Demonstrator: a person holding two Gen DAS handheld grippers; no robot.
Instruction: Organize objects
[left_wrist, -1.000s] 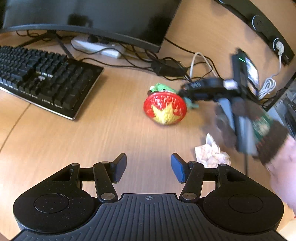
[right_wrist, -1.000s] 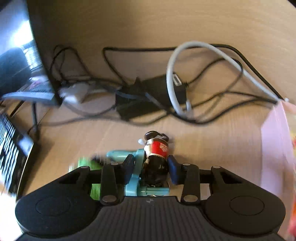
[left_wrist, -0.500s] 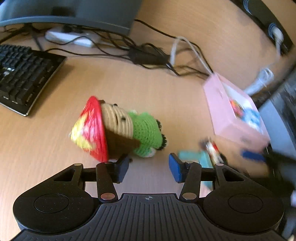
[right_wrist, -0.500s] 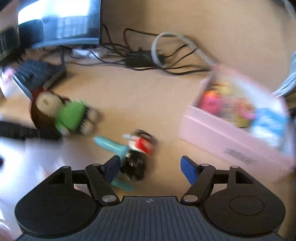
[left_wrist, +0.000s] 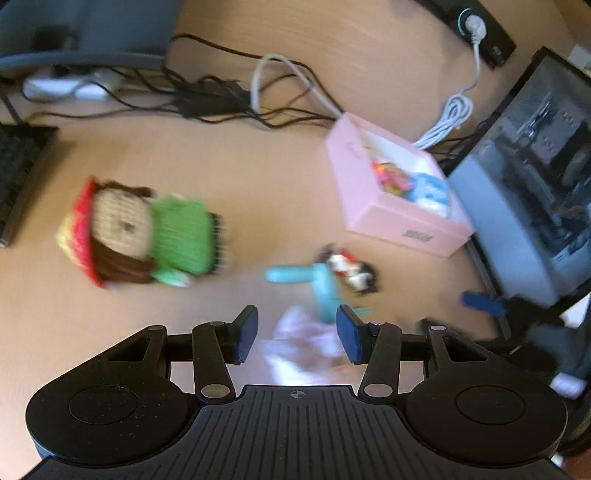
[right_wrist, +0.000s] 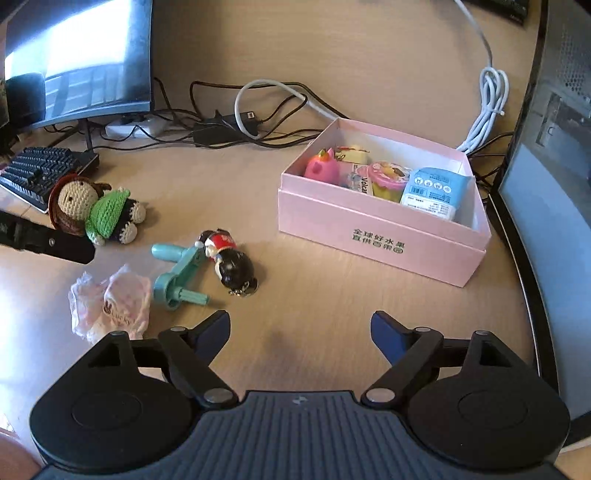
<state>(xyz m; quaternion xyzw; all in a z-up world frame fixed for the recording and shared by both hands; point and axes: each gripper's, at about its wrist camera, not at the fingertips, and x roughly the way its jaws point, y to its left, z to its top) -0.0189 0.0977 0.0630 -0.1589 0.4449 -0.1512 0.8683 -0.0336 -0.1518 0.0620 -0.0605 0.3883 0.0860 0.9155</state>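
An open pink box (right_wrist: 380, 236) with several small items inside stands on the wooden desk; it also shows in the left wrist view (left_wrist: 399, 221). A crochet doll (right_wrist: 96, 210) (left_wrist: 140, 232), a teal handle toy (right_wrist: 177, 273) (left_wrist: 317, 284), a black and red figurine (right_wrist: 229, 254) (left_wrist: 351, 273) and a crumpled pink wrapper (right_wrist: 110, 302) (left_wrist: 303, 343) lie left of the box. My right gripper (right_wrist: 301, 330) is open and empty, pulled back above bare desk. My left gripper (left_wrist: 297, 332) is open and empty, over the wrapper.
A keyboard (right_wrist: 40, 173), a monitor (right_wrist: 77, 62) and a tangle of cables with a power brick (right_wrist: 221, 125) sit at the back. A computer case (right_wrist: 554, 184) stands to the right of the box. A white coiled cable (right_wrist: 487, 110) lies behind the box.
My right gripper let go of the figurine and teal toy, opened wide and pulled back. My left gripper swung right, from the doll towards the wrapper.
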